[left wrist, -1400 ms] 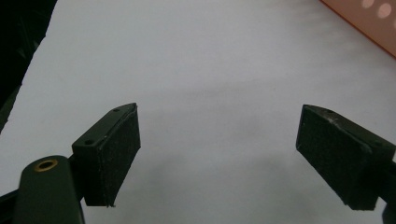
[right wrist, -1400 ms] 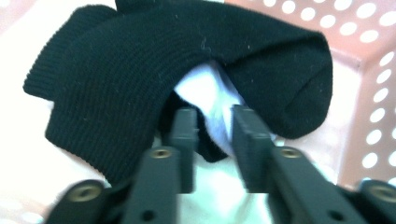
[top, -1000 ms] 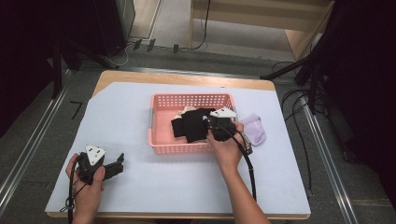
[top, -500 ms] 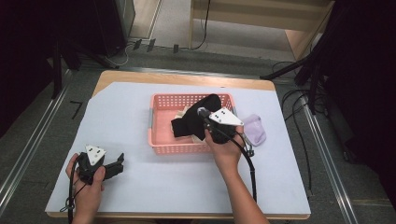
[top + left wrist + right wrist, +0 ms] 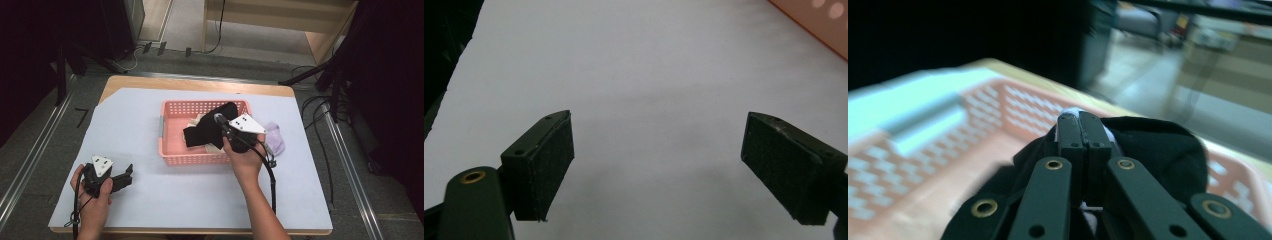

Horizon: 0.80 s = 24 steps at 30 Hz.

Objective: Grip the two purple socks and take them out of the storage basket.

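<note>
At the table's near left corner, the left gripper (image 5: 122, 177) rests low over the pale sheet (image 5: 130, 125) in a person's hand, its jaws spread wide with nothing between them, as the left gripper view confirms with two black pads (image 5: 546, 165) framing bare white surface. Toward the middle, the pink basket (image 5: 172, 150) stands on the sheet, and above it the right gripper (image 5: 219, 119) is clamped on a black garment (image 5: 202, 132), its jaws pressed together on a pinch of dark cloth in the right gripper view (image 5: 1080, 135); the cloth hangs partly lifted, its lower end lying in the basket over a cream-coloured piece (image 5: 214, 146). To do the lift well, it likely pays to raise straight up until the hem clears the basket wall, keeping the grip firm so the fabric does not slip, and watching that the cream piece is not dragged along. Just right of the basket lies a lilac item (image 5: 275, 140). The wooden tabletop (image 5: 200, 84) sits on grey flooring with cables (image 5: 320, 107) and dark stands around.
</note>
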Available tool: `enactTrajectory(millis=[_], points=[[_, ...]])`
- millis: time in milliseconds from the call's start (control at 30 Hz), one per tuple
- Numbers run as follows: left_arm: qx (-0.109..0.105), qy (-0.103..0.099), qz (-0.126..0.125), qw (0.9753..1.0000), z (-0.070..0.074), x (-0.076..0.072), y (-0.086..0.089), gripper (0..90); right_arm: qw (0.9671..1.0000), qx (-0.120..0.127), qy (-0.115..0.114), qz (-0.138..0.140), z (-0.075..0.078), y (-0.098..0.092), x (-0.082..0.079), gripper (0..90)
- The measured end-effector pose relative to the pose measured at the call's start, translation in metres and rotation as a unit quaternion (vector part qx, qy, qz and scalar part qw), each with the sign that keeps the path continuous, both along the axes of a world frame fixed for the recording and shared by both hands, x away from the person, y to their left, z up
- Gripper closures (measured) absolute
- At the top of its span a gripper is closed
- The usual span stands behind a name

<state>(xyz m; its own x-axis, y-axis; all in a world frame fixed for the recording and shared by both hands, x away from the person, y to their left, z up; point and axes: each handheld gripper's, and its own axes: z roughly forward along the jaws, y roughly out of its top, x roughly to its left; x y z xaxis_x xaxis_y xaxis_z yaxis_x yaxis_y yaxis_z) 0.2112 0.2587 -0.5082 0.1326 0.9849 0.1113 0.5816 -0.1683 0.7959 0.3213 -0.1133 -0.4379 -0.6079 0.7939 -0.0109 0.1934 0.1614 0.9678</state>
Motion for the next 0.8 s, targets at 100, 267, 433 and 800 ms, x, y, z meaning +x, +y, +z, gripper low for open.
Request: enactTrajectory(millis=[100, 267, 433, 800], points=[[0.000, -0.001, 0.001, 1.0000, 0.000, 0.000, 0.000, 14.6, 0.9990, 0.017, -0.001, 0.042, 0.004, 0.008, -0.003, 90.0], [-0.004, -0.002, 0.000, 1.0000, 0.000, -0.001, 0.001, 14.7, 0.9993, -0.027, 0.024, 0.003, -0.006, 0.007, 0.002, 90.0], [-0.004, -0.001, 0.000, 1.0000, 0.000, 0.000, 0.001, 14.6, 0.9995, -0.003, 0.030, -0.012, -0.009, -0.007, 0.004, 90.0], [-0.011, -0.023, 0.001, 0.9997, 0.001, -0.005, 0.002, 14.2, 0.9994, -0.003, -0.004, 0.033, 0.006, 0.002, -0.005, 90.0]])
